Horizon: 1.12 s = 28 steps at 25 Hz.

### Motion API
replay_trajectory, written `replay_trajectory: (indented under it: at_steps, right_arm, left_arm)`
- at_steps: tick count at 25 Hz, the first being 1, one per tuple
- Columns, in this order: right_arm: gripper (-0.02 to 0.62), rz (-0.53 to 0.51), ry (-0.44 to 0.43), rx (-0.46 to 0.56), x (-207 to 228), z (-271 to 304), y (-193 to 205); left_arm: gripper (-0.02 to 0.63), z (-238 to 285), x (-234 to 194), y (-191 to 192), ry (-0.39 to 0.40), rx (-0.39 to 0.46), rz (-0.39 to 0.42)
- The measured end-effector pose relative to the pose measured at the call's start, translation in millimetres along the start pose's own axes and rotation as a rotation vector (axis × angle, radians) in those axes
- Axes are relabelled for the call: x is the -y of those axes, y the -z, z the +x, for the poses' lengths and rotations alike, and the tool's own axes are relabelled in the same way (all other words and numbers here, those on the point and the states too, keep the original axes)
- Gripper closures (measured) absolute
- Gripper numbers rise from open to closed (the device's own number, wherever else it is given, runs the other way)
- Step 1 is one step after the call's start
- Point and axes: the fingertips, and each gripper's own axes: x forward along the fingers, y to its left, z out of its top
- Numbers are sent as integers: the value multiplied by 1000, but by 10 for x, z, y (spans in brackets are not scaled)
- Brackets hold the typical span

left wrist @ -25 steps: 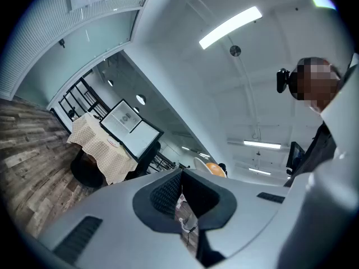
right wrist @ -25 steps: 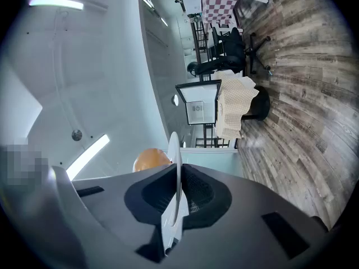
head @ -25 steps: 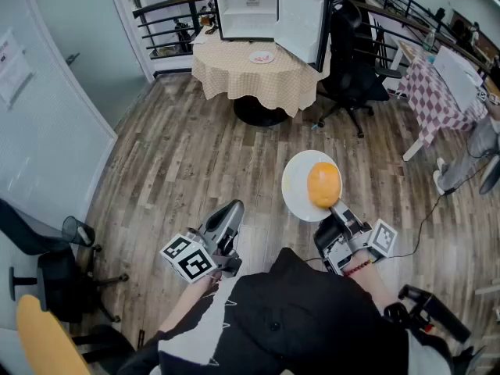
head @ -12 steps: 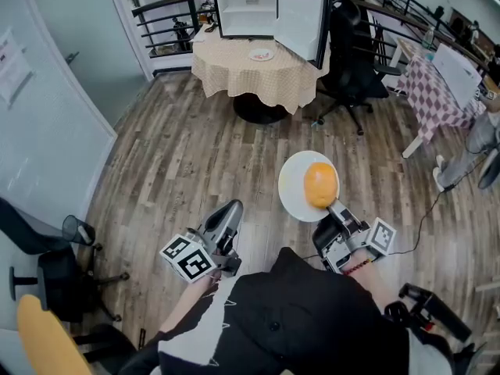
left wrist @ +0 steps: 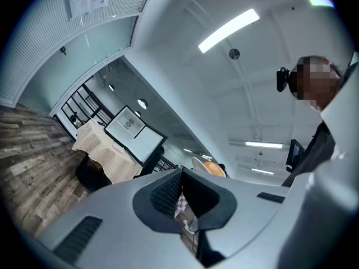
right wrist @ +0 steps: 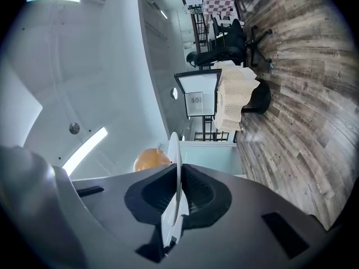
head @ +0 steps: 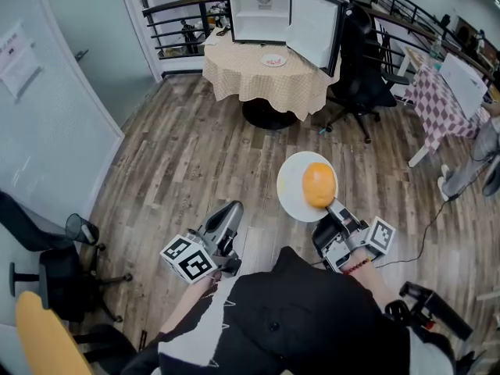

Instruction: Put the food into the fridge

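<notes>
Across the wooden floor [head: 195, 155], the desk [head: 266, 80] with its checked cloth and the open fridge [head: 262, 10] on top now sit a little further right in the head view than a second ago. They also look slightly larger. The plate [head: 293, 194] has hardly shifted in front of the body. I read that as the person turning and stepping toward the fridge: a steady carry, with no new handling.

The right hand-held gripper [head: 332, 208] pinches the near rim of the plate. In the right gripper view the plate stands edge-on between the pads, clamped on both faces. The orange bun [head: 319, 183] rests on the plate close to the gripped side, held out over the floor and well apart from the desk. The left hand-held gripper [head: 232, 212] is low beside the body, its jaws pressed together with nothing between them.

For the task, the food is lifted and on its way, but most of the walk seems to remain. The fridge door [head: 314, 33] already stands swung open to the right, so no opening step looks needed. A small plate [head: 273, 60] lies on the desk just in front of the fridge. With the carried plate held at one edge only, any tilt while walking could let the bun slide.
</notes>
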Motion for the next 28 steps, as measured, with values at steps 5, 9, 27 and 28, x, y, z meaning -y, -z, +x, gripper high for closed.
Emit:
replay_trajectory:
  at_steps: [5,9,27,28]
  right_arm:
    - [565,-27,-20,-46,29,345,203]
    - [565,-18,-36,-48,140,500,331]
    - [565,-40,-8,-14,555,1261,-455]
    - [565,-47,-9,-12,553,1343,-567]
  left_arm:
    - [592,-110,-202,-125,1,-14,12]
    - [592,-166,-429,-196,-8,-21,24]
    - [594,703,-1342,-343,-37,-32,15]
    - [594,825,-1394,-380,-33,-30,17]
